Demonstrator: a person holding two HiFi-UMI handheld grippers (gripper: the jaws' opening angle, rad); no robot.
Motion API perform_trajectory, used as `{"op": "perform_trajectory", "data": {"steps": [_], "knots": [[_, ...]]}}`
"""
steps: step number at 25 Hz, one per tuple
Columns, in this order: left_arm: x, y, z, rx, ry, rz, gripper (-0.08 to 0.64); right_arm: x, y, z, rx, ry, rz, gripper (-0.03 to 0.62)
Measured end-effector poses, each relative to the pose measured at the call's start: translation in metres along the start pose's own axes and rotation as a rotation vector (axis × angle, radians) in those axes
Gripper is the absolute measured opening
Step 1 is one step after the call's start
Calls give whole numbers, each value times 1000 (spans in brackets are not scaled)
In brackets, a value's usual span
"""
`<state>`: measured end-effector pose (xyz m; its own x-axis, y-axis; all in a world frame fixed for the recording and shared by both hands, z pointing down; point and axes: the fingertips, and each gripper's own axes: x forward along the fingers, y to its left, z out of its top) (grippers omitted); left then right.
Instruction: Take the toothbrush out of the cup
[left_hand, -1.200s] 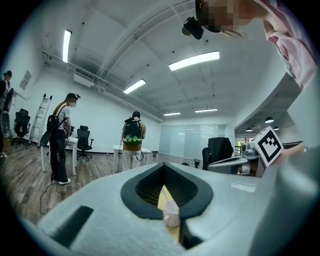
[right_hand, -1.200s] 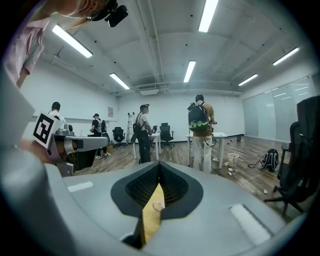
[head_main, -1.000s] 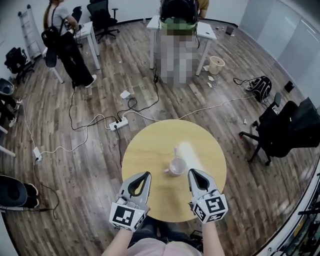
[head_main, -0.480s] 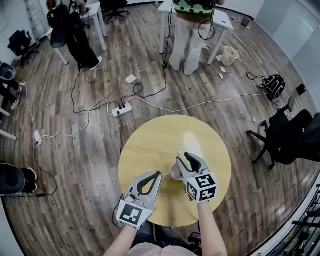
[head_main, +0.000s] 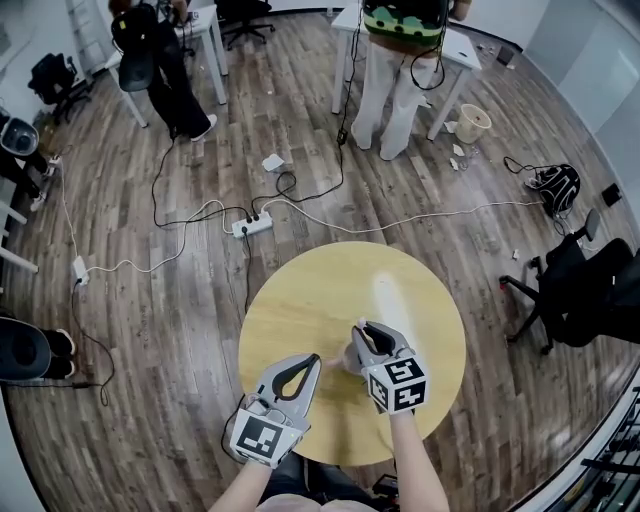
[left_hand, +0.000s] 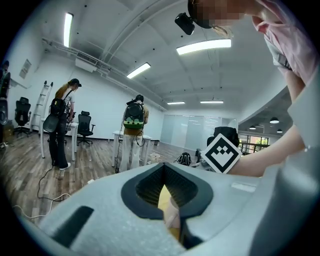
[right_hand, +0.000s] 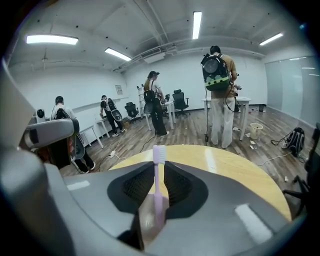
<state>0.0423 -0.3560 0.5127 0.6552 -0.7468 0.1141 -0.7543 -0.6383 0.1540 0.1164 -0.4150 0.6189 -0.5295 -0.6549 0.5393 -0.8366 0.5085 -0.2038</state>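
**Toothbrush-in-cup job: where both my hands are right now**

Starting on my left: the left hand-held gripper (left_hand: 163, 165) sits almost level over the near part of the round yellow bench (head_main: 300, 300). Its jaws are pressed together at the tips, and as far as I can see nothing is pinched in them. Through the loop behind the tips I get a peek of the pinkish cup (left_hand: 171, 216). From the head view the tips end just beside the cup, and I honestly can't tell if they touch it.

The cup stands around the middle of the bench, a bit toward me. From above it's mostly covered by my right hand-held gripper (right_hand: 159, 163), which tilts down over it. Those jaws are closing with the lilac toothbrush (right_hand: 158, 192) right between them. It stands upright in the cup, bristle head poking up past the tips, and the pads look snug against its neck on both sides. So the toothbrush isn't out yet.

Rest of the room, left to right:
- a person in dark clothes (head_main: 165, 70) at the far end
- a white power strip (head_main: 252, 226) with cables on the wood floor (head_main: 150, 330)
- a person with a backpack (head_main: 390, 90) standing at a white desk (head_main: 455, 50)
- a small bin (head_main: 473, 122)
- a black office chair (head_main: 585, 295) at the far right
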Motion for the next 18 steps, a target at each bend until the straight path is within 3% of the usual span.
{"op": "perform_trajectory", "data": {"steps": [8, 12, 18], "knots": [[-9, -5, 11, 24, -11, -11, -3, -42, 12, 35, 35, -176, 8, 57], [-20, -12, 28, 40, -44, -17, -3, -77, 23, 53, 18, -261, -12, 52], [-36, -23, 46, 56, -27, -31, -3, -135, 44, 82, -14, -406, -23, 48]]}}
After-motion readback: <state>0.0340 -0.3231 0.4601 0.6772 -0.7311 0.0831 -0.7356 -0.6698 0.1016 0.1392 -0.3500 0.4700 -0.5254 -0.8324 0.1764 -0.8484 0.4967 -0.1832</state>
